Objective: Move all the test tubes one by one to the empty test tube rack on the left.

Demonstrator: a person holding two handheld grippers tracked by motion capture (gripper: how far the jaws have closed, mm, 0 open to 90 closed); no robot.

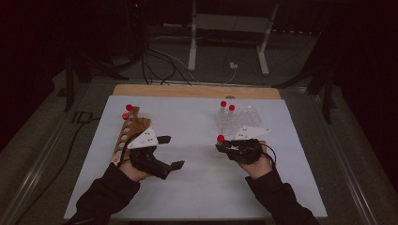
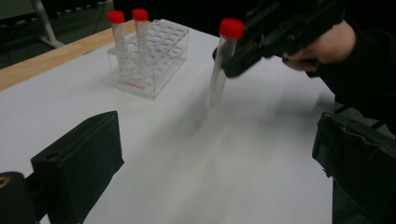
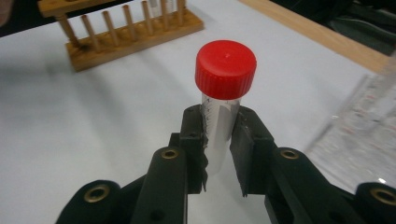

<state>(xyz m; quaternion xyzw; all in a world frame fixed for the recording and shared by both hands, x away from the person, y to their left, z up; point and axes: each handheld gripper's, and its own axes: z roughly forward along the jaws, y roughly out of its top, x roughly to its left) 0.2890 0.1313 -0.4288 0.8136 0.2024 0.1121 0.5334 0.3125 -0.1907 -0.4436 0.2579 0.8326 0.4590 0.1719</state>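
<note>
From the high view, the right gripper (image 1: 224, 146) held a red-capped tube (image 1: 220, 138) just near of the clear rack (image 1: 239, 118) on the bench (image 1: 197, 187); the left gripper (image 1: 171, 152), jaws spread and empty, sat beside the wooden rack (image 1: 127, 133) at the left.

In the left gripper view, the tube (image 2: 222, 65) hung upright above the bench.

In the right gripper view, the jaws pinched the tube (image 3: 219, 126) below its cap.

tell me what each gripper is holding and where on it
The right gripper clamps a red-capped tube on its clear body just below the cap. The left gripper is open and holds nothing.
</note>
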